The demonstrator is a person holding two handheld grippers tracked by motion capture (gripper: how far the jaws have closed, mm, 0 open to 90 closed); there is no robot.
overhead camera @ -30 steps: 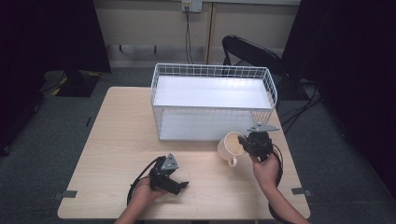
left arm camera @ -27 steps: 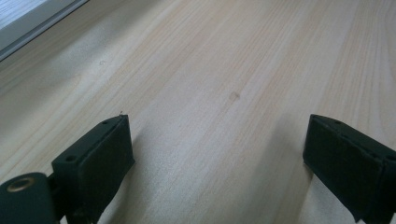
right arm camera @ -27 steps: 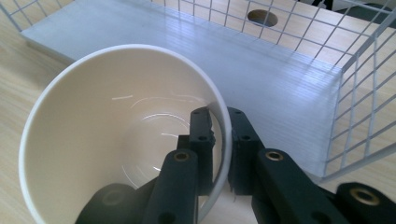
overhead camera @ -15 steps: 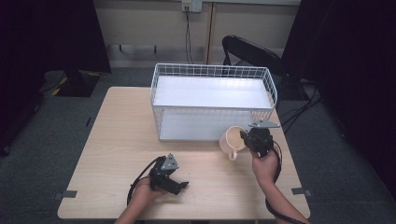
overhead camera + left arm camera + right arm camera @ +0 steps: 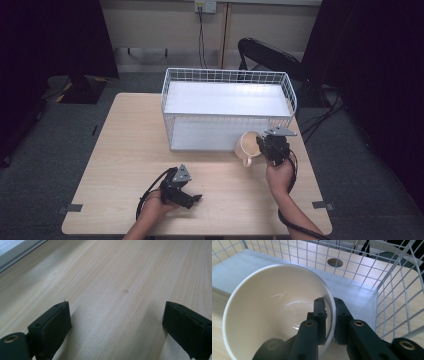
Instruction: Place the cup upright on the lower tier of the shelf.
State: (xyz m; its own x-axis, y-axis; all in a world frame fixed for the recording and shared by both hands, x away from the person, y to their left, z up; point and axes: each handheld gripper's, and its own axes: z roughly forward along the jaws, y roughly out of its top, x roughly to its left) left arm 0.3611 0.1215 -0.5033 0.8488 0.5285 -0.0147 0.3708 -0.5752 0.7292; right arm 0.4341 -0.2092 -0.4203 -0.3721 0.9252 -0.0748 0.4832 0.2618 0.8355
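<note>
Nearest the person, the left claw (image 5: 192,199) rests on the pale wooden counter (image 5: 120,165) with its jaws spread wide and bare wood between them. Farther in and to the right, the right claw (image 5: 260,145) is clamped on the wall of a cream ceramic cup with a side handle (image 5: 246,146); in the right gripper view one jaw sits inside the rim and the other outside, pinching the wall of the cup (image 5: 274,315). The cup is tilted with its mouth towards the camera and is held up against the front right part of a white wire basket with a pale grey board inside (image 5: 227,80). The basket wall stands directly beyond the cup. Past the counter, a black chair (image 5: 270,55) stands behind the basket's right end, and dark cables (image 5: 200,30) hang down the rear wall.
</note>
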